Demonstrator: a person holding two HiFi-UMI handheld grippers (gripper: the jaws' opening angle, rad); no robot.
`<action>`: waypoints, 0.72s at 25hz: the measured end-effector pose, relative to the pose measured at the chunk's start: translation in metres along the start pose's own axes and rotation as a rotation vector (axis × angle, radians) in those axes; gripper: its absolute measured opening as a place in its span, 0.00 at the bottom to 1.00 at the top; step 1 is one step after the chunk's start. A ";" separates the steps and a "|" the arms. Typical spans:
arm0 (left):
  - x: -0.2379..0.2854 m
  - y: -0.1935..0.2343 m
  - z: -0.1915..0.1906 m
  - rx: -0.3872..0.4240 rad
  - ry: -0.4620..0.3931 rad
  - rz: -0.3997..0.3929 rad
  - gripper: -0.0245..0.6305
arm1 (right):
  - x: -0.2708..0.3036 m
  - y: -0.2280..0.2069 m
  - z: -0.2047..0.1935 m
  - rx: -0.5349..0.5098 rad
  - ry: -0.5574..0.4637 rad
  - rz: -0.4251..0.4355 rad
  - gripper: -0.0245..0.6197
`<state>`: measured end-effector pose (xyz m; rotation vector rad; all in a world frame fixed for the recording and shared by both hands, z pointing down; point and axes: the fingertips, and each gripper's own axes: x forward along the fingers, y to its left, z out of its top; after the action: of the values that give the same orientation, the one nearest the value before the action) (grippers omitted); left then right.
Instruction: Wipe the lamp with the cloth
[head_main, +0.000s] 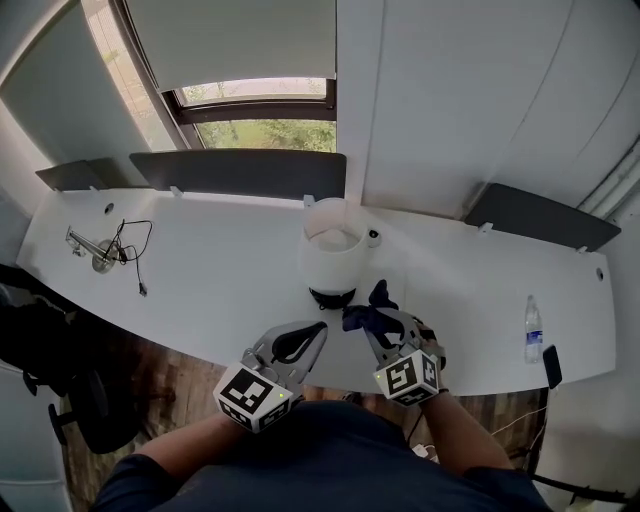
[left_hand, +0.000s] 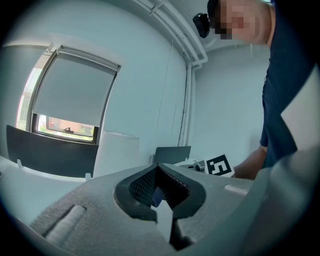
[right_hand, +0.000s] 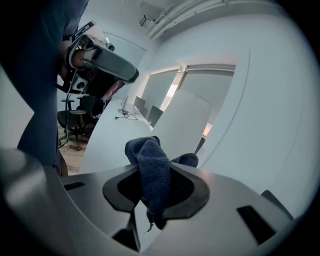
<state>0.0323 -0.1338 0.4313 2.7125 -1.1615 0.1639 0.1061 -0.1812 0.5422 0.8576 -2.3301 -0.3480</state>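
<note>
Head view, closest stuff first: both sets of tongs are held low at the near edge of the white worktop, right in front of the person. The left tongs are closed up with the tips meeting. In the left gripper view nothing is seen pinched between the ribbed pads, only a sliver of blue showing through the gap behind them.

The right tongs are clamped on the cloth. It's dark blue and bunched up. In the right gripper view it's seen squeezed between the pads, with a fat fold sticking out past the tips and a thin tail hanging back.

Just past the tongs, the lamp is stood upright around the middle of the worktop, with a white drum shade over a dark base. The cloth is just beside that base, on its right. Whether they're actually touching can't be made out.

Further out, a clear bottle is stood near the right end, with a dark phone lying just beside it at the edge. Well off to the left, a black cable is sprawled out. Dark panels are lined along the back edge, and a window with its blind pulled most of the way down is seen behind them.
</note>
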 end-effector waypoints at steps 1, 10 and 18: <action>-0.002 0.000 0.001 0.002 -0.005 -0.009 0.05 | -0.004 0.003 0.006 0.010 -0.004 -0.004 0.20; -0.028 0.001 0.003 0.002 -0.032 -0.079 0.05 | -0.032 0.032 0.067 0.078 -0.063 -0.037 0.20; -0.052 0.010 0.000 0.006 -0.035 -0.121 0.05 | -0.038 0.057 0.108 0.148 -0.112 -0.056 0.20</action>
<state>-0.0108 -0.1041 0.4239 2.7911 -1.0033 0.1037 0.0321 -0.1105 0.4662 0.9992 -2.4635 -0.2556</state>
